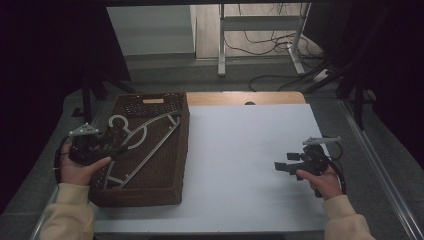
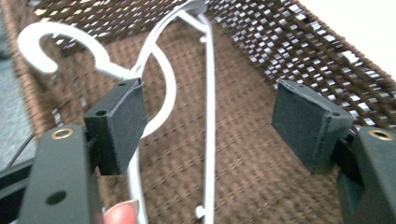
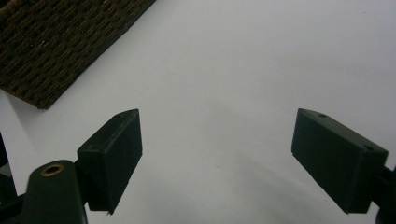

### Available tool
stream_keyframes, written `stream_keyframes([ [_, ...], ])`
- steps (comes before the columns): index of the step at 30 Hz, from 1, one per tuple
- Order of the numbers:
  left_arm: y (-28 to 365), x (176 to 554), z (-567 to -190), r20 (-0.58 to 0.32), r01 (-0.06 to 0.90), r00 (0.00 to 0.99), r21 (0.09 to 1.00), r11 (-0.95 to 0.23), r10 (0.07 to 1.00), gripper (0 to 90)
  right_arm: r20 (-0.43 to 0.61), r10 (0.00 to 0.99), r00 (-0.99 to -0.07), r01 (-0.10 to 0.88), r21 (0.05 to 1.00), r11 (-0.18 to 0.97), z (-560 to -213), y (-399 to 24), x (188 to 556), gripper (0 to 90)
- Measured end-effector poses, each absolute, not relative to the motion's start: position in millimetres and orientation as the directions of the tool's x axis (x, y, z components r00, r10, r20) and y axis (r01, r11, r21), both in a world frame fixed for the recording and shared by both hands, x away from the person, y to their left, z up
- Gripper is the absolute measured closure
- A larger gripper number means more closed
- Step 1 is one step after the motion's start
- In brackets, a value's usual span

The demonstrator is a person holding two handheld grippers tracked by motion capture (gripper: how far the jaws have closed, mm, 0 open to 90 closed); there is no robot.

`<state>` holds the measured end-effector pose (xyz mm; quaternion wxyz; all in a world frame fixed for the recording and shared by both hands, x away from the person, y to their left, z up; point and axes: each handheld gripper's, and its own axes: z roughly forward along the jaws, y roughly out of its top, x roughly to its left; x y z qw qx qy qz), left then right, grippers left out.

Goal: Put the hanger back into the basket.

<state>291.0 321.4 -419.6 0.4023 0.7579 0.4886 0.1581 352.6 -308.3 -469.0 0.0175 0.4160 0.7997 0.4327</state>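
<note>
— Basket sat where?

— Brown wicker, on the left of the white bench, with a white clothes hanger lying flat inside it.

— And the left claw?

— Over the basket, jaws spread wide — one pad beside the hanger's neck under the hook, pinching nothing.

— The right claw?

— Held above bare bench at the right, well apart from the basket, jaws spread too.

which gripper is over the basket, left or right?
The left gripper: open above the white hanger in the brown basket. The right gripper hangs open over bare white tabletop.
</note>
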Motion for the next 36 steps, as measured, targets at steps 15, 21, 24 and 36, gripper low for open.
stream_keyframes([
  [15,269,282,-411,-0.2,0.582,0.595,0.775,-0.246,0.779,23.9,0.295,0.706,-0.644,0.599,0.768,0.225,-458,-311,342,17.3],
  [21,256,269,-418,-0.217,0.596,0.604,0.762,-0.254,0.767,24.2,0.237,0.724,-0.648,0.559,0.793,0.241,-454,-311,327,17.1],
  [24,251,261,-421,-0.21,0.594,0.604,0.762,-0.259,0.769,24.3,0.222,0.726,-0.651,0.549,0.799,0.247,-453,-311,323,17.1],
  [36,239,249,-427,-0.179,0.587,0.608,0.757,-0.286,0.773,24.3,0.174,0.724,-0.667,0.522,0.803,0.288,-454,-305,320,16.6],
])
